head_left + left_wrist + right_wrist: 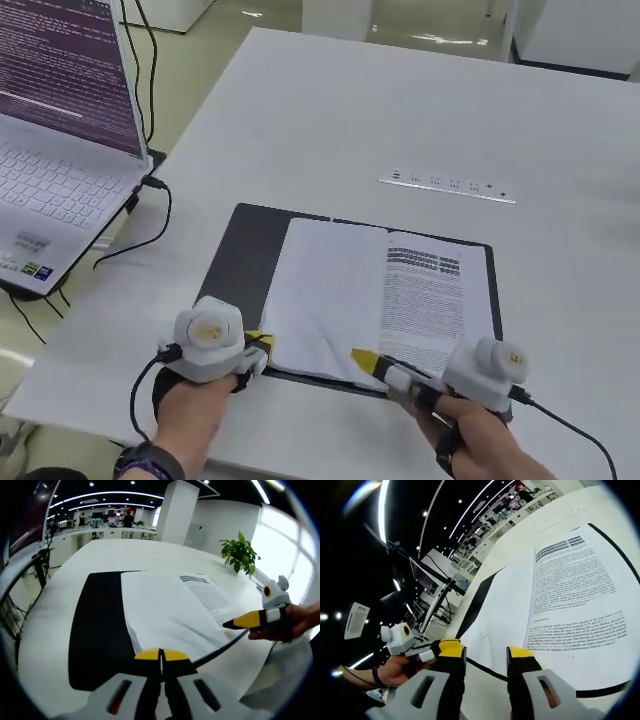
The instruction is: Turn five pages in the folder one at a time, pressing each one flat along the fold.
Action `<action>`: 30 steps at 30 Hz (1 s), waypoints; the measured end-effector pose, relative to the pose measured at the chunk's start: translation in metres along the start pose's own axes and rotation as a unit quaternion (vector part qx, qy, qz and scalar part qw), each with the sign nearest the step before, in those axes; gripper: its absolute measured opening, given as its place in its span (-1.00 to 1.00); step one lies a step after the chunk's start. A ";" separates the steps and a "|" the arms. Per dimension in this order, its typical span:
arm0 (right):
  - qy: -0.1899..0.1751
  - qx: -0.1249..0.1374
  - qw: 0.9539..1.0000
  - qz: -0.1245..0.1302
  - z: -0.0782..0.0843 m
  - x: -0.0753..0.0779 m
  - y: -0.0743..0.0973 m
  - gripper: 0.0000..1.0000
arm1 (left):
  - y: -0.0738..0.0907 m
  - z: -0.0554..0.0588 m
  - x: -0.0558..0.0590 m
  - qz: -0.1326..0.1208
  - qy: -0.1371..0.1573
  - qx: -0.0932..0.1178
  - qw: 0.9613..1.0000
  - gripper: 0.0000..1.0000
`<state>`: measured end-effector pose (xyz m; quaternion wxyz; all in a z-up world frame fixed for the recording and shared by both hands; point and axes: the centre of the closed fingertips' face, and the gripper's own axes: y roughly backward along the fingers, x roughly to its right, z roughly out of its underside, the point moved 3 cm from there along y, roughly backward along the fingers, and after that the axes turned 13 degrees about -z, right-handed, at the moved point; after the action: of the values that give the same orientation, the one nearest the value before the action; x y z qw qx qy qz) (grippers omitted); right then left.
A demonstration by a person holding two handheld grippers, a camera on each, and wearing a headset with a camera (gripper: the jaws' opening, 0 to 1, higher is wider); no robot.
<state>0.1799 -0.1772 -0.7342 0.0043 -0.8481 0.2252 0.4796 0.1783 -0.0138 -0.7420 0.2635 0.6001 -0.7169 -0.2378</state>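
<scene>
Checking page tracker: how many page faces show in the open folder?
2: a blank page left of the fold, a printed page right of it. Others may lie hidden beneath.

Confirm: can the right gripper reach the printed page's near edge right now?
Probably yes. The right gripper is open and sits right at the near edge of the printed page, with nothing between them. The left gripper is shut, off by the blank page.
</scene>
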 end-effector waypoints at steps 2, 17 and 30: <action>0.000 -0.001 1.000 0.001 0.001 0.001 0.000 -0.39 | -0.004 0.007 -0.004 -0.008 -0.007 -0.015 1.000 -1.00; 0.020 -0.034 0.999 0.005 -0.004 0.012 -0.003 -0.48 | -0.005 0.027 -0.013 -0.052 -0.009 -0.045 0.998 -1.00; 0.035 -0.041 0.999 0.007 -0.035 0.029 -0.024 -0.63 | -0.005 0.028 -0.013 -0.060 -0.010 -0.027 0.998 -1.00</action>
<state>0.2304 -0.1741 -0.7435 -0.0416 -0.8624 0.2113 0.4582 0.1656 -0.0012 -0.7673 0.2575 0.6326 -0.6753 -0.2783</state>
